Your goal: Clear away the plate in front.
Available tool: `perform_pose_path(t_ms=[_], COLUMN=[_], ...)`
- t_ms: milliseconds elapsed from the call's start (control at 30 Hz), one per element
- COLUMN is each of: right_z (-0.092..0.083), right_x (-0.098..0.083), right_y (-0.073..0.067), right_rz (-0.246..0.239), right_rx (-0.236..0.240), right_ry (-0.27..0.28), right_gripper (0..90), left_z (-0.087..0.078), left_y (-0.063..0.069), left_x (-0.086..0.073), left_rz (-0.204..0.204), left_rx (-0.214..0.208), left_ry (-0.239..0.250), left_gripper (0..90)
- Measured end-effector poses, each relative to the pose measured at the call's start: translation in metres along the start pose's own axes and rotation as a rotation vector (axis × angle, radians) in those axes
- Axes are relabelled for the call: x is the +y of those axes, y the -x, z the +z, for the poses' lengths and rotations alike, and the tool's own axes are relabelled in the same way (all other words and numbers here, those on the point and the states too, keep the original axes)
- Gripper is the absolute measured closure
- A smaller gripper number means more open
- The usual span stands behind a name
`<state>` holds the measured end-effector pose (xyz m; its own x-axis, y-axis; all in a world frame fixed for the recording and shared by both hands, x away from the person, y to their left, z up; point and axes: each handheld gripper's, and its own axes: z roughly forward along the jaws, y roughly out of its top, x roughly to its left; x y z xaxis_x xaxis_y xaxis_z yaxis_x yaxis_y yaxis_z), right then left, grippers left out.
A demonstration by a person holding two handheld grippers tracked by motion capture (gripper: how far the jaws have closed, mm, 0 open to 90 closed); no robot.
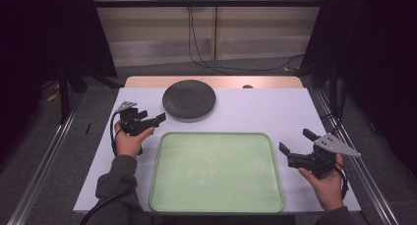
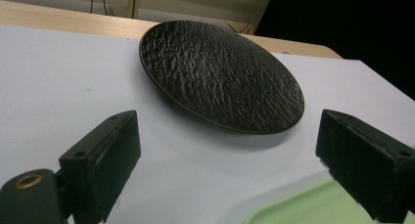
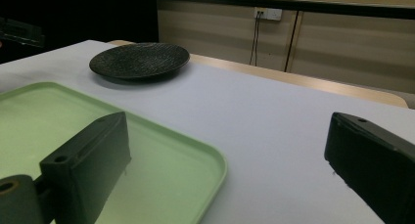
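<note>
A smooth, pale green rectangular tray with rounded corners is lying nearest. The left gripper and right gripper are flanking it, jaws apart, holding nothing. Beyond, a round, rough-textured black plate is resting on the white tabletop.

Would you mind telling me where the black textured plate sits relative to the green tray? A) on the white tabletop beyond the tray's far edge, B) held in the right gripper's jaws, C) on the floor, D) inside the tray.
A: the black plate rests on the white tabletop just past the far rim of the green tray, clear of it.
</note>
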<state>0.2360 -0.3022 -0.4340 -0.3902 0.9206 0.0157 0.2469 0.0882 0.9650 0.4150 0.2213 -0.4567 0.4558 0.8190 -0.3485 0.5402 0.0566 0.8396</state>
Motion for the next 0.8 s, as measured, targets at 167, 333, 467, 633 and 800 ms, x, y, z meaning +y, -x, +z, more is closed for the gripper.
perform_pose_path(t_ms=[167, 333, 467, 633, 800], right_z=[0.0, 0.001, 0.0, 0.0, 0.0], right_x=[0.0, -0.001, -0.001, -0.001, -0.001], right_y=[0.001, 0.001, 0.002, 0.003, 0.005], right_rz=[0.003, -0.003, 0.005, 0.005, 0.006], right_rx=[0.009, -0.001, -0.002, -0.002, 0.001], right_ry=[-0.007, -0.004, -0.008, -0.012, -0.014], right_gripper=[2.7, 2.8, 2.8, 2.8, 2.9], left_z=[0.009, 0.02, 0.025, 0.035, 0.046], left_y=[-0.006, -0.012, -0.015, -0.019, -0.021], left_x=[0.004, 0.011, 0.013, 0.014, 0.017], left_rz=[-0.023, -0.061, -0.081, -0.106, -0.098], left_rx=[0.01, 0.025, 0.032, 0.05, 0.053], left_ry=[-0.005, -0.016, -0.024, -0.032, -0.056], left_gripper=[10.5, 12.9, 13.3, 14.7, 16.2])
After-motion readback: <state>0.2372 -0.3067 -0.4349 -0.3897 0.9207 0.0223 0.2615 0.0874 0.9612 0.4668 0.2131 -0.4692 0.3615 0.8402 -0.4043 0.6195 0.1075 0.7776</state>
